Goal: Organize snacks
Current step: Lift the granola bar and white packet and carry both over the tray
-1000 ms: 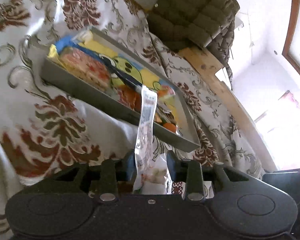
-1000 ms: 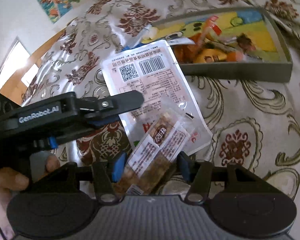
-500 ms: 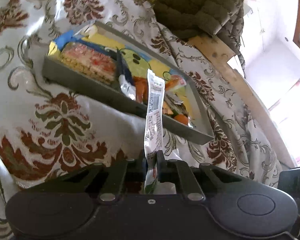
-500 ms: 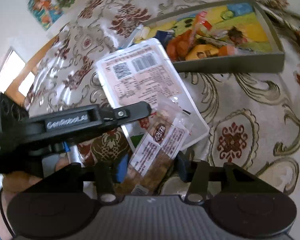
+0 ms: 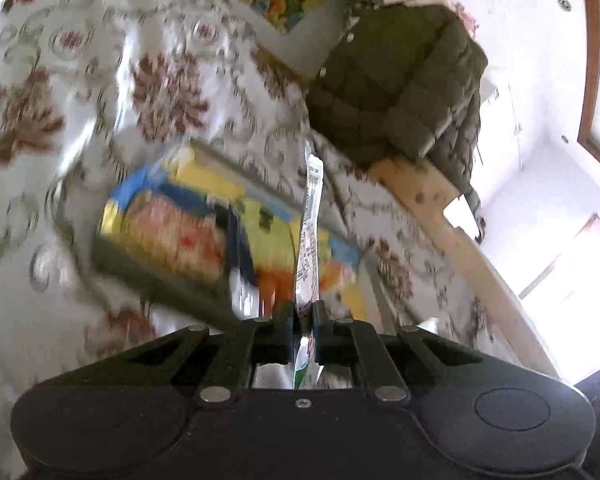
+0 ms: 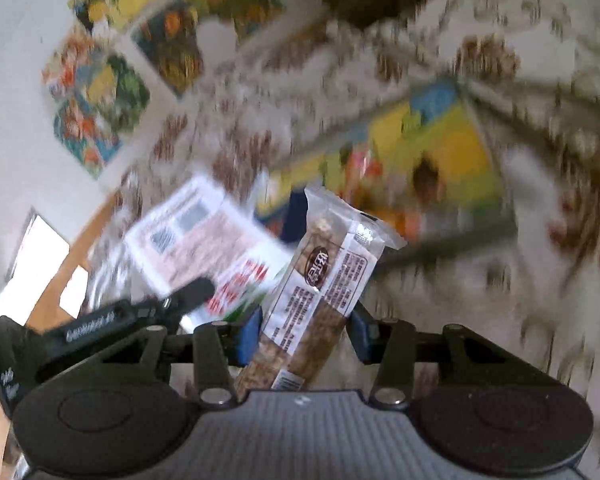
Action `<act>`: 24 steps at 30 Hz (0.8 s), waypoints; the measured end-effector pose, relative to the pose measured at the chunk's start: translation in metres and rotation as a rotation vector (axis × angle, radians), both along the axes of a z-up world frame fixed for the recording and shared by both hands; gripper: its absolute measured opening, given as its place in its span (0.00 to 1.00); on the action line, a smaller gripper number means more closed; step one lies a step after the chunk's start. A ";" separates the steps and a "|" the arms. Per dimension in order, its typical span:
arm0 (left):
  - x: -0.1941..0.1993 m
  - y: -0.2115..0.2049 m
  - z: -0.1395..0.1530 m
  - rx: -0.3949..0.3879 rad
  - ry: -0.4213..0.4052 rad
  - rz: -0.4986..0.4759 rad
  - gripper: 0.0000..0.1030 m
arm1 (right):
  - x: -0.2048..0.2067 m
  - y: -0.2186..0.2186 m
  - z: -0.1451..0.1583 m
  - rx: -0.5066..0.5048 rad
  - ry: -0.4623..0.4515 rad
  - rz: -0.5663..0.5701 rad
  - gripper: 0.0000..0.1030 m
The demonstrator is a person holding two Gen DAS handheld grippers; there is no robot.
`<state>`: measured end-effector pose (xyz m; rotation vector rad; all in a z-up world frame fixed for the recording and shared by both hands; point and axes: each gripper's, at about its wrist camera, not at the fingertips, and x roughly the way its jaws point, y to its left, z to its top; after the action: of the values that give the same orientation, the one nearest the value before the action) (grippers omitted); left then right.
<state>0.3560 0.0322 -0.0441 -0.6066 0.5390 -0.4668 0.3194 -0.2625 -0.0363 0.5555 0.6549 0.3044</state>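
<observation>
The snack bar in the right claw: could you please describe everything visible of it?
The snack bar is a long grain-coloured bar in a clear crinkled wrapper with a white printed label and a dark round logo. It tilts upward, away from the camera, its lower part clamped between the right claw's blue pads. Its far end hangs free before the blurred snack tray.

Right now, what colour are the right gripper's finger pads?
Blue pads, clearest in the right wrist view.

A: Tally, please.
B: Grippers: two, left gripper (image 5: 304, 322), right gripper (image 6: 303, 330). Flat pouch (image 5: 309, 240): one. Snack bar (image 6: 320, 292): one. Tray (image 5: 156, 276): one.
A: Tray contents?
B: Several packets, perhaps; too blurred to count.
</observation>
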 end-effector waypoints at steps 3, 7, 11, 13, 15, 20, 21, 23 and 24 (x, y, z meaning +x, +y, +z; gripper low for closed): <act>0.017 0.002 0.005 -0.031 -0.015 0.037 0.08 | 0.021 -0.012 0.012 0.014 -0.060 -0.086 0.49; 0.033 0.005 -0.001 -0.039 0.006 0.077 0.08 | 0.045 -0.018 0.017 -0.023 -0.105 -0.156 0.49; 0.045 0.008 -0.010 -0.051 0.007 0.098 0.08 | 0.064 -0.017 0.011 -0.058 -0.109 -0.190 0.49; 0.053 0.008 -0.012 -0.057 0.006 0.104 0.08 | 0.074 -0.014 0.007 -0.076 -0.111 -0.197 0.49; 0.059 0.006 -0.015 -0.058 0.001 0.108 0.08 | 0.079 -0.013 0.001 -0.075 -0.111 -0.201 0.49; 0.069 0.001 -0.025 -0.037 0.034 0.139 0.09 | 0.091 -0.011 -0.009 -0.062 -0.102 -0.215 0.49; 0.069 0.000 -0.027 -0.032 0.044 0.147 0.10 | 0.093 -0.010 -0.011 -0.064 -0.101 -0.216 0.49; 0.070 -0.002 -0.029 -0.015 0.055 0.152 0.11 | 0.097 -0.007 -0.013 -0.080 -0.100 -0.215 0.49; 0.071 -0.003 -0.029 -0.005 0.057 0.157 0.12 | 0.098 -0.006 -0.014 -0.086 -0.101 -0.217 0.49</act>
<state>0.4272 0.0297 -0.0733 -0.6628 0.5398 -0.3038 0.4173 -0.2687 -0.0503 0.5206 0.5026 0.0994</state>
